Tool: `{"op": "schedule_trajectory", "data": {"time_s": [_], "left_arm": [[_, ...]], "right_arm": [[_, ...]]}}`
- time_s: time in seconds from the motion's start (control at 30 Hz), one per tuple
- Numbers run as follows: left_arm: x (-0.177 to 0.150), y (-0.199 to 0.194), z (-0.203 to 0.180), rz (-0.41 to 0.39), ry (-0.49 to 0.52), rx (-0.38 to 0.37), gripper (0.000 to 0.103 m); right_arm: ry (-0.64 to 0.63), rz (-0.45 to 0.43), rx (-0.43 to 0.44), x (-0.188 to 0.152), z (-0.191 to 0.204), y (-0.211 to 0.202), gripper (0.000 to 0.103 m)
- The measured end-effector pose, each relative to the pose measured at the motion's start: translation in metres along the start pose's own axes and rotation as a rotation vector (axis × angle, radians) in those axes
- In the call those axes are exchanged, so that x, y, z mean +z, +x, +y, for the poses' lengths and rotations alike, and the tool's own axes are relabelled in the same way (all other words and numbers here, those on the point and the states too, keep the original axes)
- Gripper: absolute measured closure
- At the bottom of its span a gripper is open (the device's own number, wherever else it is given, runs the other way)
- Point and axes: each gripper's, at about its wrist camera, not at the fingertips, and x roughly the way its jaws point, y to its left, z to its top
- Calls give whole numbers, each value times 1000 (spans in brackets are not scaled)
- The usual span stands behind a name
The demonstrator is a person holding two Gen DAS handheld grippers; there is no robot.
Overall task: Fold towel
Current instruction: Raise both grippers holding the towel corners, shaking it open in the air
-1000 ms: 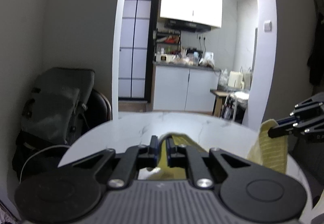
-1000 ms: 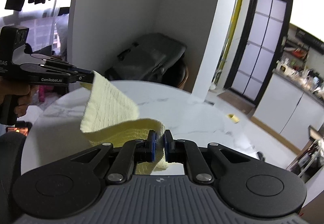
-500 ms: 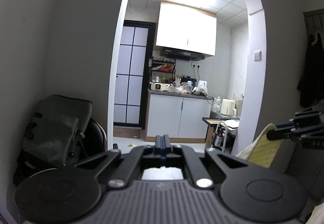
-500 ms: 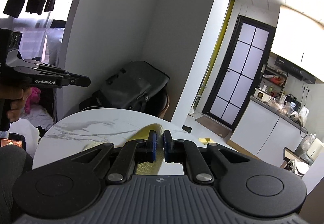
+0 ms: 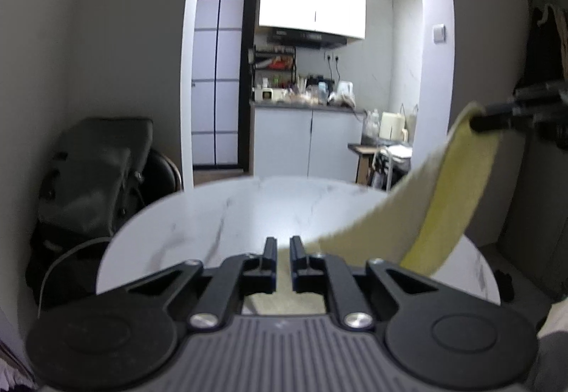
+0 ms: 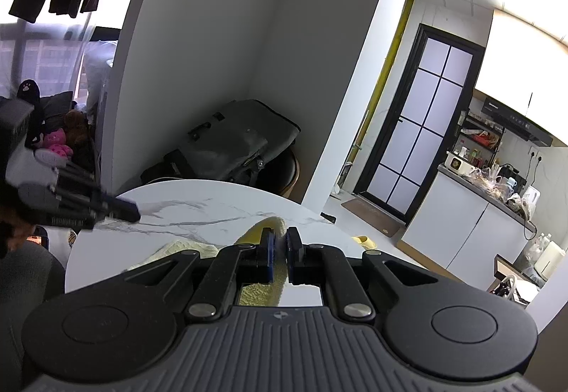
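Towel held over the table

The right gripper [image 6: 278, 250] grasps the yellow towel [image 5: 443, 193], which hangs in a band above the round table [image 5: 220, 214]. The left gripper [image 5: 280, 260] is clenched, gripping nothing that shows.

Towel [image 5: 458, 193] above round table [image 5: 220, 214]; backpack [image 5: 96, 165] on chair behind-left; kitchen counter [image 5: 305, 106] beyond archway.

The round marble table [image 5: 227, 214] lies bare ahead; the hanging yellow towel [image 5: 458, 186] blocks its right side.
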Motion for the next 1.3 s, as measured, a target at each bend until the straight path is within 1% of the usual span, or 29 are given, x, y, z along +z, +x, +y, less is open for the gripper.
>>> {"op": "schedule_trajectory", "data": {"time_s": [0.07, 0.17, 0.2, 0.23, 0.3, 0.4, 0.53, 0.67, 0.7, 0.77, 0.8, 0.83, 0.97, 1.0, 1.03, 1.1, 1.13, 1.23, 1.3], "left_arm": [[-7, 6, -1, 21, -2, -9, 93], [-15, 11, -4, 41, 4, -20, 83], [-17, 14, -6, 50, 8, -24, 72], [-19, 15, -7, 59, 12, -26, 54], [-24, 22, -11, 86, 33, -42, 37], [-31, 29, -16, 113, 46, -56, 37], [-38, 41, -20, 149, 75, -38, 37], [-45, 45, -26, 169, 103, -20, 37], [-46, 45, -26, 171, 104, -19, 37], [-47, 46, -27, 175, 94, -18, 45], [-47, 48, -26, 178, 87, -13, 52], [-46, 50, -25, 181, 82, -7, 56], [-45, 53, -25, 184, 82, 17, 58], [-45, 53, -26, 182, 83, 20, 62], [-45, 53, -25, 178, 81, 25, 73], [-45, 54, -24, 172, 72, 33, 88], [-45, 54, -23, 171, 68, 34, 93], [-45, 53, -18, 161, 48, 28, 95], [-43, 47, -14, 128, 24, 41, 96]], "right_arm": [[0, 3, 2, -1, 0, 0, 95], [2, 6, 3, -2, -2, 2, 95], [2, 7, 3, -3, -3, 2, 95], [2, 7, 3, -3, -3, 2, 95], [-1, 4, -4, -3, -3, 0, 95], [-6, 2, -1, -2, -3, -2, 95], [-11, -5, 4, -2, -3, -4, 95], [-15, -10, 11, -3, -2, -7, 95], [-15, -11, 13, -3, -2, -7, 95], [-15, -11, 17, -4, -3, -7, 95], [-15, -10, 20, -4, -3, -7, 95], [-15, -9, 23, -5, -3, -7, 95], [-15, -8, 30, -6, -3, -7, 95], [-15, -9, 31, -6, -4, -7, 95], [-15, -10, 31, -6, -4, -7, 95], [-13, -12, 30, -7, -4, -8, 95], [-12, -12, 29, -7, -5, -8, 95], [-11, -10, 26, -8, -4, -8, 95], [-11, -10, 20, -8, -4, -9, 95]]}}
